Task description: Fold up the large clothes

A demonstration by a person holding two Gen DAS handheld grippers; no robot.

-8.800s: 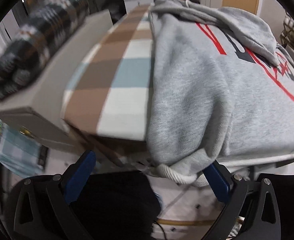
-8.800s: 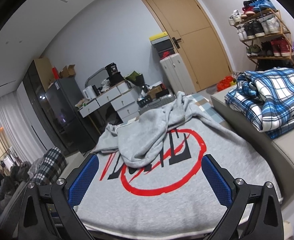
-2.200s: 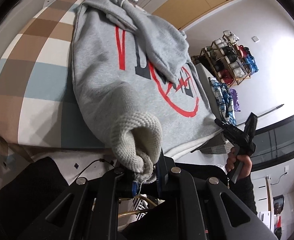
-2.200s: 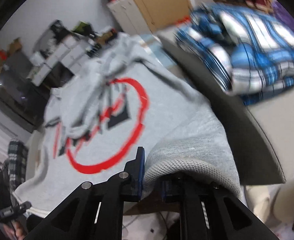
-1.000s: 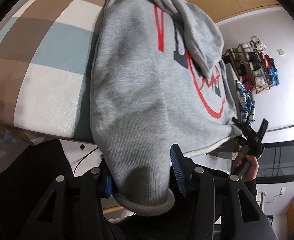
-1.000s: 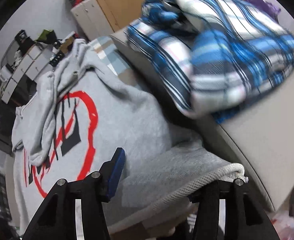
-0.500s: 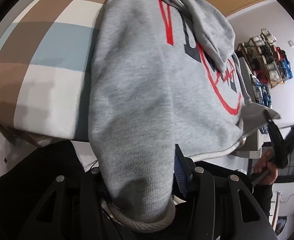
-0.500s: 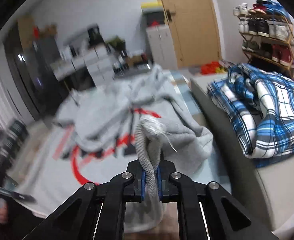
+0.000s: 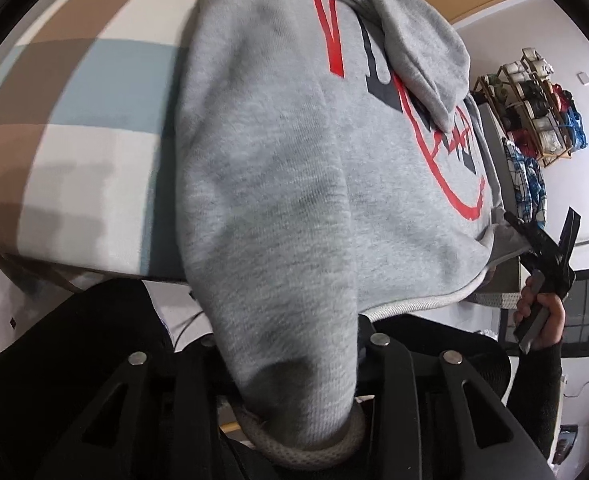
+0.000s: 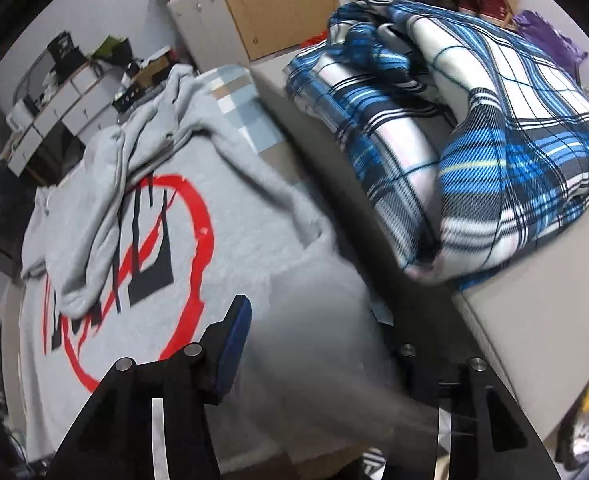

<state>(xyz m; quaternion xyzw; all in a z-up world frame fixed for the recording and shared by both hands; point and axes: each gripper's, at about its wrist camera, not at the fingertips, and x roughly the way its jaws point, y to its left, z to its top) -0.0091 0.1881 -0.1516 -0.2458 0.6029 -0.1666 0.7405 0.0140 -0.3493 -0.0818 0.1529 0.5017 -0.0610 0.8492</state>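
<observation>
Between the left hand-held gripper (image 9: 294, 364) fingers, the sweatshirt (image 9: 294, 168) hides the pads.

Grey hoodie (image 9: 278, 184) cloth buries the left gripper's fingers (image 9: 378, 364); the hem between the right gripper's fingers (image 10: 234, 336) is a blur.

Fleecy matt grey sweatshirt (image 9: 294, 184); ribbed knit hem (image 9: 310, 446); woven checked blanket (image 10: 466, 128).

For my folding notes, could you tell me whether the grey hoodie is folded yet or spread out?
Mostly spread: the grey hoodie lies print-up across the checked bedcover, hood flopped over the print, only its near corners gathered.
</observation>
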